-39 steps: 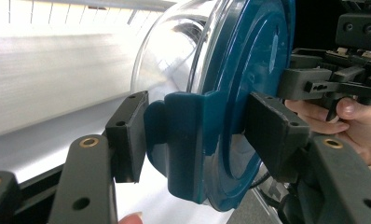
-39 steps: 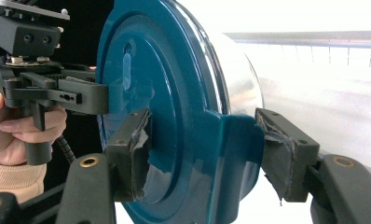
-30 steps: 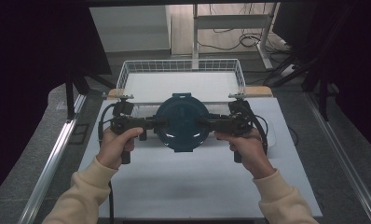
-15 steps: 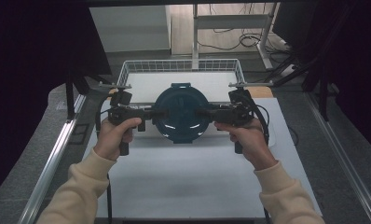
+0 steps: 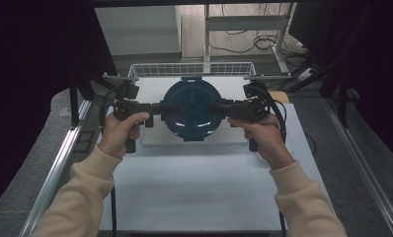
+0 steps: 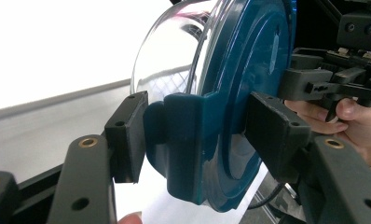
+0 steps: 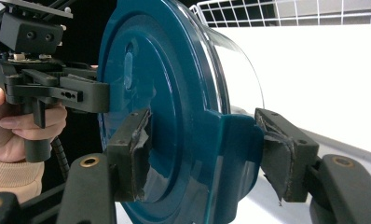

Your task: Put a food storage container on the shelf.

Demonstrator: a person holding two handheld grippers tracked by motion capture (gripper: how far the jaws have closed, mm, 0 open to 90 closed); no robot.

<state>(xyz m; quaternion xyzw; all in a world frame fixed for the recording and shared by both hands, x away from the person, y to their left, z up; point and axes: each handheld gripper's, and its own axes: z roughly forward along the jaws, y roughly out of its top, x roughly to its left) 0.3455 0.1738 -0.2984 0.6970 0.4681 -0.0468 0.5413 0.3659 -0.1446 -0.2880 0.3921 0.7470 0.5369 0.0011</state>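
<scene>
A round clear bowl (image 6: 174, 60) with a dark teal clip-on lid (image 5: 192, 108) hangs above the white mat, held level between both grippers. My left gripper (image 5: 160, 107) is shut on the lid's left clasp (image 6: 183, 140), one pad under the clasp and the other on the lid's top. My right gripper (image 5: 219, 107) is shut the same way on the opposite clasp (image 7: 230, 158), its pads (image 7: 134, 154) worn and torn. In the left gripper view my left gripper (image 6: 197, 135) faces the other hand across the lid. In the right gripper view my right gripper (image 7: 207, 154) does likewise.
A white wire basket (image 5: 192, 69) stands at the back of the white mat (image 5: 199, 187), just beyond the bowl. Metal rails (image 5: 61, 163) run along both sides of the table. A wooden piece (image 5: 282, 96) lies at the right behind my right hand.
Both hands have risen together with the lidded bowl and carried it a little farther away, toward the wire basket. The grips have not changed.
</scene>
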